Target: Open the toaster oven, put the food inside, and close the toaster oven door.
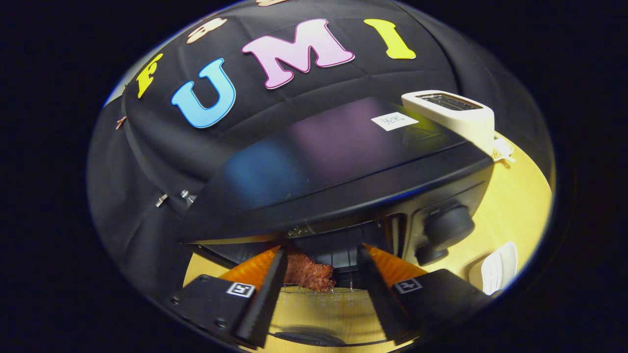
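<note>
- Food (310, 274), a reddish-brown, rough-surfaced piece that looked like cooked meat, lay on the wire rack (314, 290) at the mouth of the toaster oven (343, 171), just inside the opening.
- Gripper (321, 252) fingers stood spread apart with a wide gap between them; the food sat in that gap, close against the left finger and apart from the right one, so neither jaw was pinching it as far as could be judged.
- Door (324, 314) of the oven appeared let down flat below the fingers, its glass reflecting the wooden table, with what seemed to be its handle (304, 338) nearest the camera.
- 2 dark knobs (447, 225) sat on the oven's control panel to the right of the opening.
- Beyond the oven, a white slot toaster (456, 115) stood on the table (515, 206), and a small white ribbed object (498, 268) lay near the right finger's side; what it was could not be told.
- Judged stage: food placed, door not yet closed.
- Risk 1: pulling straight back with the left finger so near the food could drag it off the rack's front edge onto the door.
- Risk 2: food lying this far forward could be caught by the rising door, stopping it from closing fully.
</note>
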{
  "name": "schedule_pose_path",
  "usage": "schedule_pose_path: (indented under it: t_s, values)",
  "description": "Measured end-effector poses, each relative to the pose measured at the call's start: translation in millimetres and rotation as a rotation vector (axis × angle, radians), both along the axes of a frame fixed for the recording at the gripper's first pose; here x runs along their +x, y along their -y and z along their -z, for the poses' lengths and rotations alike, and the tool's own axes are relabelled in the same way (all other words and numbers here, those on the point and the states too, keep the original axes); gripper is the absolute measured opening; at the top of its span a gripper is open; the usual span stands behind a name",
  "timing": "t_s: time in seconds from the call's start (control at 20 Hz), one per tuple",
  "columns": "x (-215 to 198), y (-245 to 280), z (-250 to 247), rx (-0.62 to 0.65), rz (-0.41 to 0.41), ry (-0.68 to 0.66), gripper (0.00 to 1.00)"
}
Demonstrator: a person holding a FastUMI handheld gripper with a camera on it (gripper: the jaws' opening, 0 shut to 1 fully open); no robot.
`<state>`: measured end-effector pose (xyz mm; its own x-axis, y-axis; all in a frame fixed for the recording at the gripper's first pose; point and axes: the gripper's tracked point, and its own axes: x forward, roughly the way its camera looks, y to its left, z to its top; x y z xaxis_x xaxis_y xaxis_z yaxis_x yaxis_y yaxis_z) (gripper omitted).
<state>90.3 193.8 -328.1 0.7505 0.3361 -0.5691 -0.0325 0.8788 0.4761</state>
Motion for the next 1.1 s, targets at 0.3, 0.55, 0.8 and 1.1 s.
schedule_pose_path:
  t_s: [0.3,0.55,0.8,1.1]
  values:
    - [-45,22,-36,-0.103,-0.021,0.052,0.98]
    - [-104,14,-62,-0.110,-0.090,0.068,0.98]
    - [-162,-4,-44,-0.147,-0.159,0.000,0.98]
    - [-211,-33,8,-0.217,-0.252,-0.131,0.98]
